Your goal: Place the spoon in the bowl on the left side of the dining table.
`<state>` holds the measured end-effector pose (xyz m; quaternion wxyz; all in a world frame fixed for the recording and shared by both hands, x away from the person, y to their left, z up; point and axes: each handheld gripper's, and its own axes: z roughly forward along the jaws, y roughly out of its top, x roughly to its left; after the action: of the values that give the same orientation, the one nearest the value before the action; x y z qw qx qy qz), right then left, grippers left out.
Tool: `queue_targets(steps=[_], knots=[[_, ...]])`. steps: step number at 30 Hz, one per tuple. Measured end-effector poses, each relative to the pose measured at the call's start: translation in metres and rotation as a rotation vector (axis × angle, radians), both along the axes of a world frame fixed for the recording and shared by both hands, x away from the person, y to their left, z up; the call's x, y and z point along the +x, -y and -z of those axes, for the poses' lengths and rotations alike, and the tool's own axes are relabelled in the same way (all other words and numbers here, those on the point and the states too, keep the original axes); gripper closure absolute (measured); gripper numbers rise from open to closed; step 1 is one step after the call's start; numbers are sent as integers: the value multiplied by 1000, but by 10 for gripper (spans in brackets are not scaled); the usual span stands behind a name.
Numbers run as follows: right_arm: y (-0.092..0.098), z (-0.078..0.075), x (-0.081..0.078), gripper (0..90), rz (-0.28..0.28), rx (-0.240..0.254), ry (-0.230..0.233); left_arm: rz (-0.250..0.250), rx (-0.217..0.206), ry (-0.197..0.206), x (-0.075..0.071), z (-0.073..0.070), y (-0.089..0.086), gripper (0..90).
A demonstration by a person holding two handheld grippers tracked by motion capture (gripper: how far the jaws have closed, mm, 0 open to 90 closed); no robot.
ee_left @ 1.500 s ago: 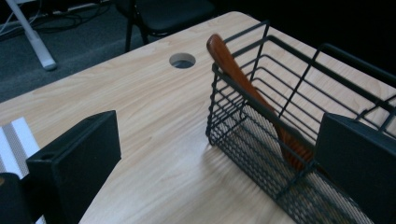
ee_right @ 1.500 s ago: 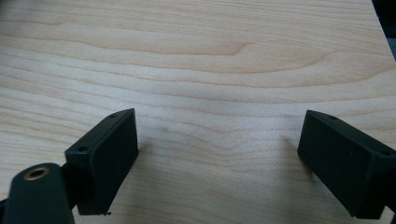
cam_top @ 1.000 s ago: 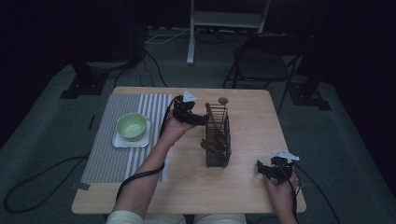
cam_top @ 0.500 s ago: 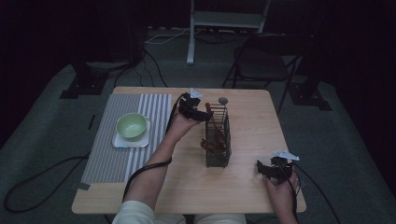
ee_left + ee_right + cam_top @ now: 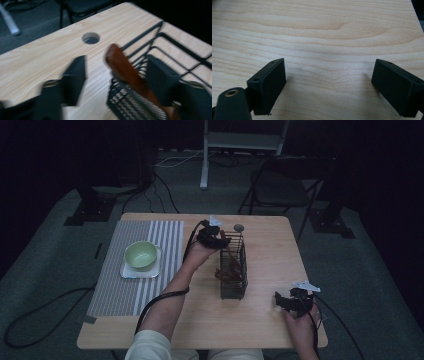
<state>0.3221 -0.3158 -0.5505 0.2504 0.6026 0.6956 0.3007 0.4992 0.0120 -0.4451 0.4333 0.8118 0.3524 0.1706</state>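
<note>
Two tongs spread — left tongs (image 5: 113, 80) straddling brown wooden handle (image 5: 125, 71) in wire basket (image 5: 233, 267), ungripped; right tongs (image 5: 329, 85) idle on worktop (image 5: 270, 250) — extraction apparently pending.

Light wood table (image 5: 270, 255), squarish, with a round cable hole (image 5: 239, 227) near the far edge. On the left part, a grey striped mat (image 5: 125, 280) running from far edge toward the near edge; on the mat, a white square plate (image 5: 128, 271) bearing a green bowl (image 5: 140, 255). Near the middle, a black wire basket (image 5: 234, 270), upright, long side running front to back, brown wooden pieces (image 5: 125, 70) inside. Right part bare wood.
</note>
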Motion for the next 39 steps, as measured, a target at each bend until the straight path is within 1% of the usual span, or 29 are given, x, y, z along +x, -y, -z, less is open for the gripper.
queue_targets(steps=[1,2,3,4,5,6,10,14,16,18,20,21,23,24,25,26,28,30,31,32,33,34,35,36,38,39], knots=[[0,0,0,115,0,1,0,12,-17,-3,-1,0,0,490],[0,0,0,115,0,1,0,11,-6,8,-2,1,1,523],[0,0,0,115,0,1,0,11,-6,8,-2,1,1,542],[0,0,0,115,1,0,0,19,-24,-5,-2,2,1,578],[0,0,0,115,1,0,0,15,-25,-1,-2,2,1,578],[0,0,0,115,0,0,0,20,-35,-6,-3,1,0,587],[0,0,0,115,0,-1,0,27,-27,6,-5,-1,-2,612],[0,0,0,115,0,-1,0,22,-22,22,-9,-3,-5,649],[0,0,0,115,0,0,0,21,-17,24,-11,-3,-6,656],[0,0,0,115,0,0,0,36,-17,26,-14,-5,-9,665],[0,0,0,115,1,0,0,39,-14,32,-16,-7,-9,674],[0,0,0,116,1,0,0,38,-8,44,-18,-8,-10,675],[0,0,0,115,0,0,0,37,-7,47,-18,-9,-11,688],[0,0,0,116,0,0,0,39,-38,53,-20,-13,-14,708],[0,0,0,116,0,0,0,39,-38,53,-20,-13,-14,727],[0,0,0,115,0,0,0,50,-65,54,-22,-16,-17,744],[0,0,0,115,0,-1,0,86,-90,43,-25,-18,-17,765],[0,0,0,115,0,0,0,113,-99,41,-28,-19,-15,782],[0,0,0,115,0,0,0,137,-118,35,-30,-20,-14,789],[0,0,0,115,0,0,0,151,-125,31,-31,-20,-14,802],[0,0,0,115,0,0,0,151,-125,31,-31,-20,-14,805],[0,0,0,115,0,0,0,175,-129,31,-33,-21,-11,814],[0,0,0,116,0,-1,0,193,-147,18,-34,-21,-11,823],[0,0,0,115,0,-1,0,197,-141,25,-35,-22,-9,829],[0,0,0,115,0,0,0,210,-155,15,-36,-23,-8,839],[0,0,0,115,0,0,0,215,-149,23,-37,-23,-6,839]])
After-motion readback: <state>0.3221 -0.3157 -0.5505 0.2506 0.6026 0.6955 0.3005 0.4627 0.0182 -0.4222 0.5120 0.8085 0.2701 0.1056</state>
